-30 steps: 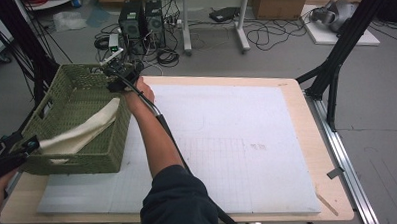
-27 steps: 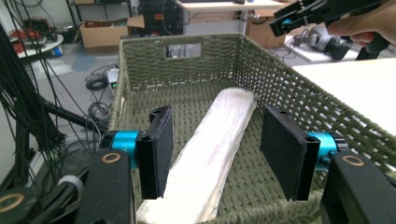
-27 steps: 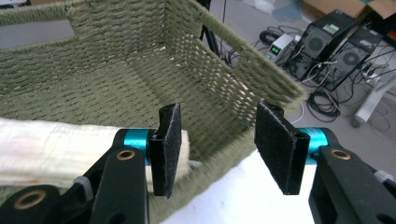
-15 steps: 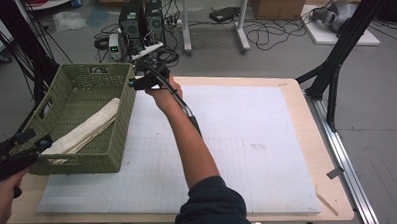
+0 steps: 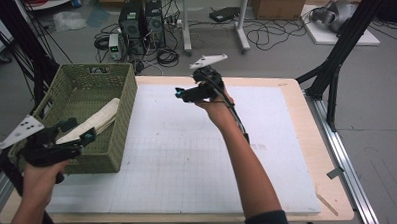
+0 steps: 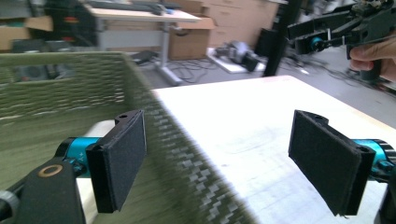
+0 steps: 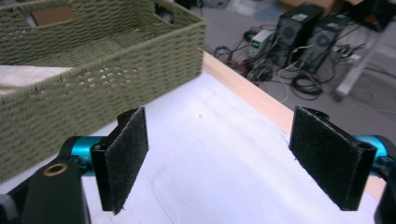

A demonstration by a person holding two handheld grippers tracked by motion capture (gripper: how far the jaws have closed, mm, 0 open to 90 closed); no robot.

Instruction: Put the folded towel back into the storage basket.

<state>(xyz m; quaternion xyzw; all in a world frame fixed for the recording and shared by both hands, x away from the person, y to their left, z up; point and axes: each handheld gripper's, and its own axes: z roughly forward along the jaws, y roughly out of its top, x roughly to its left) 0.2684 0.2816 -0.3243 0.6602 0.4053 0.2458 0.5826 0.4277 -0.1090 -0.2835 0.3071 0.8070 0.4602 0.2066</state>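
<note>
In the basket [image 5: 117, 102], cloth [image 5: 94, 120] beside left gripper [image 5: 85, 137].

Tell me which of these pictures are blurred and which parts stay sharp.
Left gripper view: the green woven basket is smeared along its near wall, while the black pads stay sharp. Right gripper view: the white mat is slightly streaked, the basket fairly crisp. High view: soft overall, evenly lit, no glare.

Even, bright indoor light, soft shadows; basket [image 6: 187, 154] weave motion-blurred in left gripper view
</note>
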